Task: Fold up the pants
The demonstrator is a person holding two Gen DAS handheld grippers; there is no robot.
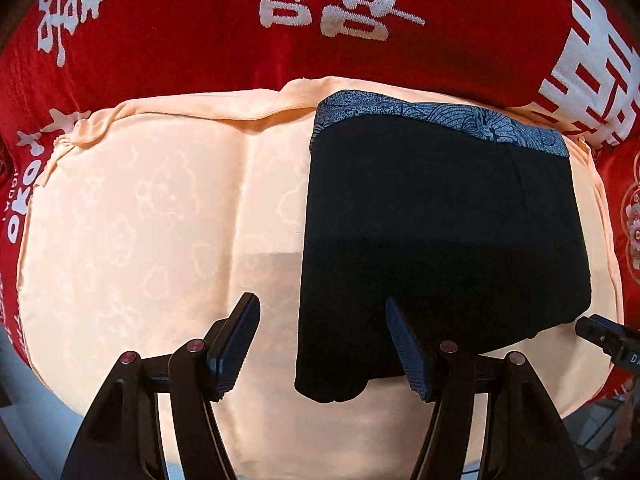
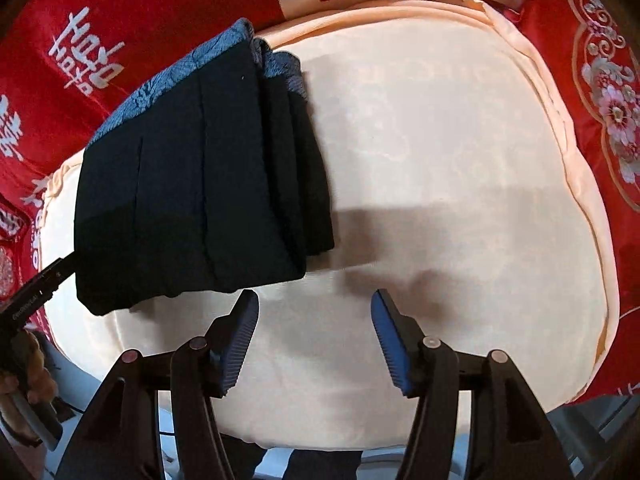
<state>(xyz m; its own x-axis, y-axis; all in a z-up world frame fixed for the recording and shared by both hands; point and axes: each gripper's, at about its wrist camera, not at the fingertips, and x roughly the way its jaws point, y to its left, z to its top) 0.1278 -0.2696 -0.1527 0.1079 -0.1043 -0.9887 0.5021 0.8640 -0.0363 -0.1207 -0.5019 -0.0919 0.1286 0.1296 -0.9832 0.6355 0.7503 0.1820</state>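
The pants [image 1: 440,220] lie folded into a thick black block with a blue-grey patterned waistband, resting on a peach cushion [image 1: 140,220] that sits on a red cloth [image 1: 180,32]. In my judgement the folding is nearly or wholly finished: the right wrist view shows several layers stacked at the block's right edge, and neither claw holds any cloth.

From the left wrist view, the left claw [image 1: 322,340] stands spread and empty, hovering above the near left corner of the pants; its right finger is seen over the black cloth at about 5 o'clock from the block's middle, its left finger over bare cushion. Whether that finger touches the cloth I cannot tell. The right claw [image 2: 314,340] is likewise spread and empty over bare cushion, with the pants at about 10 o'clock from it and just beside its left finger.

If anything remains, the next move probably calls for squaring the block or pressing it flat, coming straight down so the stacked layers do not slide apart.

Writing: the red cloth bears large white Chinese double-happiness characters. In the left wrist view letters at 9 o'clock look like "OKO"; in the right wrist view, white script at 10 o'clock reads roughly "Hato". A label on the other claw's body is too blurred to read.
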